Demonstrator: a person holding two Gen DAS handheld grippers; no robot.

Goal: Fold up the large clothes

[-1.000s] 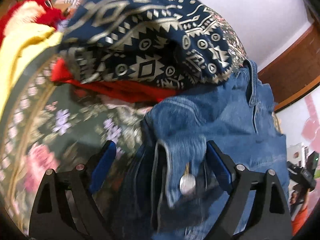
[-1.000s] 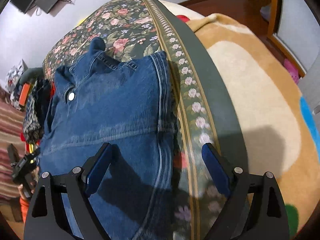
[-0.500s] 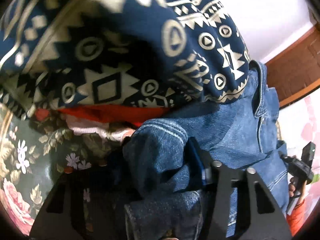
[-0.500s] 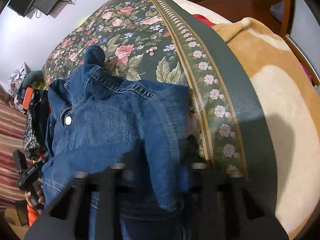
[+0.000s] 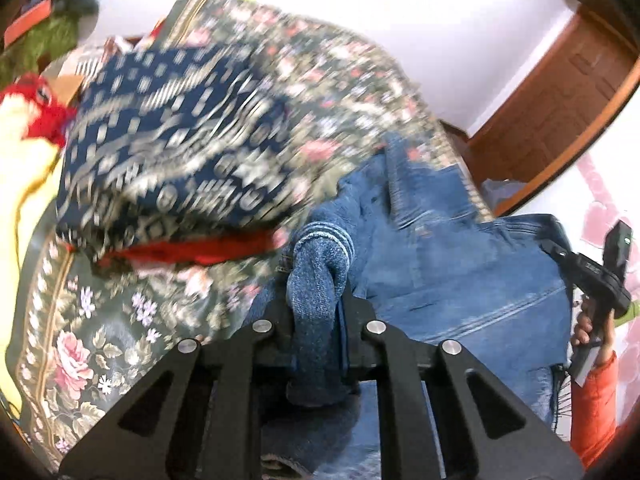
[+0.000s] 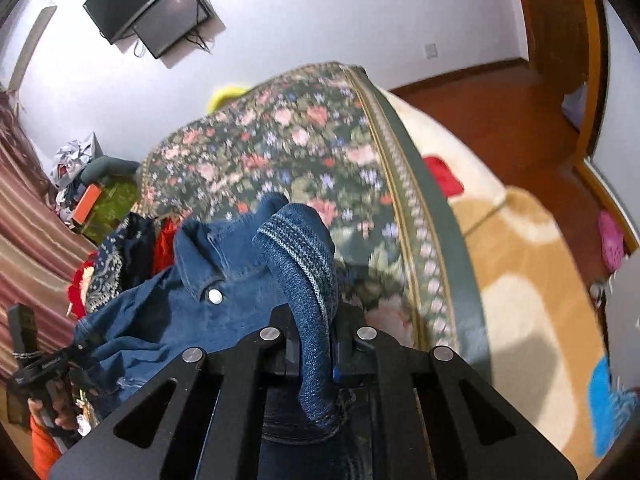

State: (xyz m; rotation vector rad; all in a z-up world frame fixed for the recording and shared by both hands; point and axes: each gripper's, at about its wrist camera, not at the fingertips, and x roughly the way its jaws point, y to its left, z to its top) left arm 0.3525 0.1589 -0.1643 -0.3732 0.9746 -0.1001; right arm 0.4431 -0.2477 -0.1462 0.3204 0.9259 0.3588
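A blue denim jacket (image 5: 452, 264) hangs between my two grippers above the floral bed cover (image 5: 100, 320). My left gripper (image 5: 318, 312) is shut on a bunched fold of its hem. In the right wrist view the jacket (image 6: 168, 312) shows its collar and a silver snap button, and my right gripper (image 6: 314, 340) is shut on another bunched hem fold. The jacket's lower part is hidden behind the gripper bodies.
A navy patterned cloth (image 5: 172, 148) lies over red clothing (image 5: 192, 250) on the bed, with yellow and red fabric (image 5: 24, 148) at the left. A tan and cream blanket (image 6: 516, 280) covers the bed's right side. A wall screen (image 6: 152, 12) hangs behind; a wooden door (image 5: 560, 92) stands right.
Both grippers went from open over the flat jacket to shut on its hem, and have lifted it off the bed. The views have tilted up toward the walls.
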